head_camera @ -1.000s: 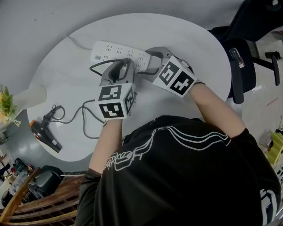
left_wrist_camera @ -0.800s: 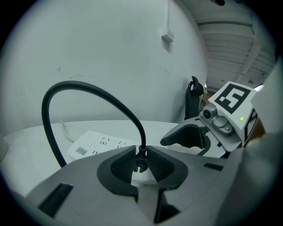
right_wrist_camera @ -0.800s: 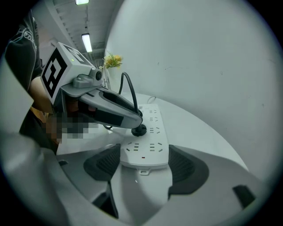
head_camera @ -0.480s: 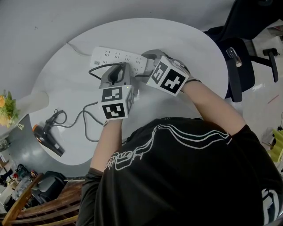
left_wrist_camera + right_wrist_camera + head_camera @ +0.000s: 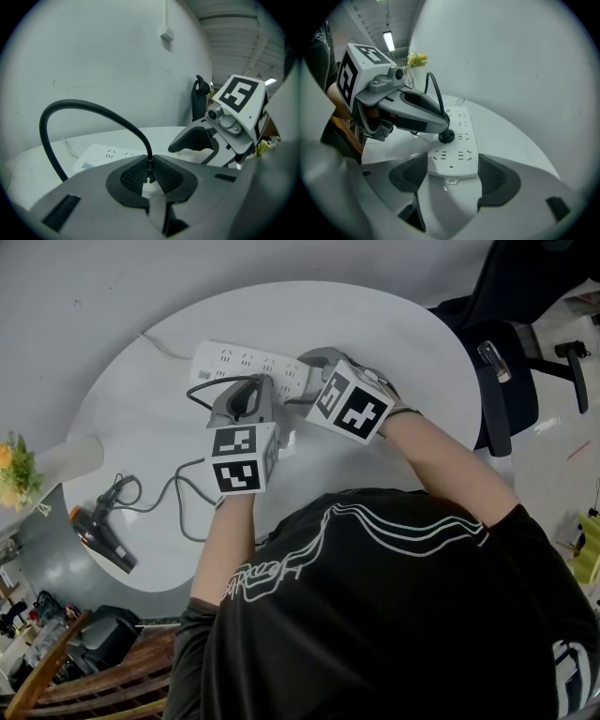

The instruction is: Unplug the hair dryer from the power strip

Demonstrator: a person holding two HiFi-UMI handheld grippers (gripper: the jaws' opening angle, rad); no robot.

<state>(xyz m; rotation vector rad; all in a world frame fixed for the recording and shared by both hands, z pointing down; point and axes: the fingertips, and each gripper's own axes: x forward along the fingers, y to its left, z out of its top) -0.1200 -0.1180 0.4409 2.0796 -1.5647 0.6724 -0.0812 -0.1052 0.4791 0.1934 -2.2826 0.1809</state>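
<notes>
Left claw [image 5: 149,177] pinches plug [image 5: 446,136]; right claw [image 5: 453,175] grips power strip [image 5: 461,123].

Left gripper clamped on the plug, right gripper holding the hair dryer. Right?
No: the right gripper holds the end of the power strip, per the right gripper view; the hair dryer lies alone at the table edge. The left gripper is on the plug.

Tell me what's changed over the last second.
Little: the right gripper seems to have slid slightly further onto the end of the power strip. The left gripper still clamps the plug, which stays seated in the strip; the hair dryer hasn't moved.
</notes>
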